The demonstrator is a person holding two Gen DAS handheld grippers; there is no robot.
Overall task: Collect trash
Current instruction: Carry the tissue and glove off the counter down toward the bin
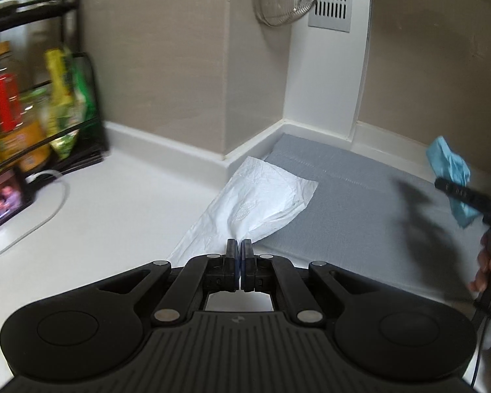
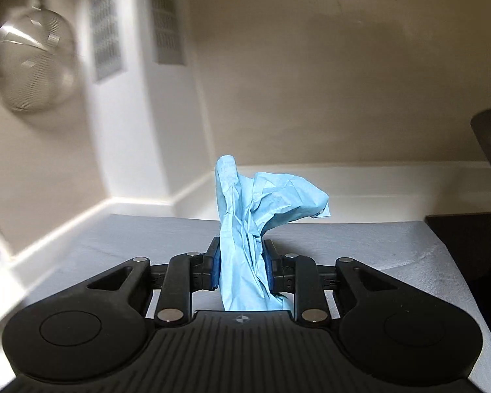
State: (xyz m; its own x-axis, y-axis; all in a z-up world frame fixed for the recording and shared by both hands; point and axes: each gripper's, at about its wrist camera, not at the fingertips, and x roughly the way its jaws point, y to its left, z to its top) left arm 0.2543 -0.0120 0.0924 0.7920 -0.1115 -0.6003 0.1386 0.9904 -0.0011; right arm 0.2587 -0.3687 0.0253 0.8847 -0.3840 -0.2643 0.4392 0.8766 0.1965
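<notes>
Upright, crumpled blue paper in right gripper, tip curling right

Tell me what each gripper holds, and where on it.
Right gripper: crumpled blue paper, pinched at its lower middle. Left gripper: shut on a corner of the white tissue.

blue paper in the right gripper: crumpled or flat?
Crumpled. The blue paper is creased and bunched, pinched between the right gripper pads, its top flopping sideways above the grey mat.
</notes>
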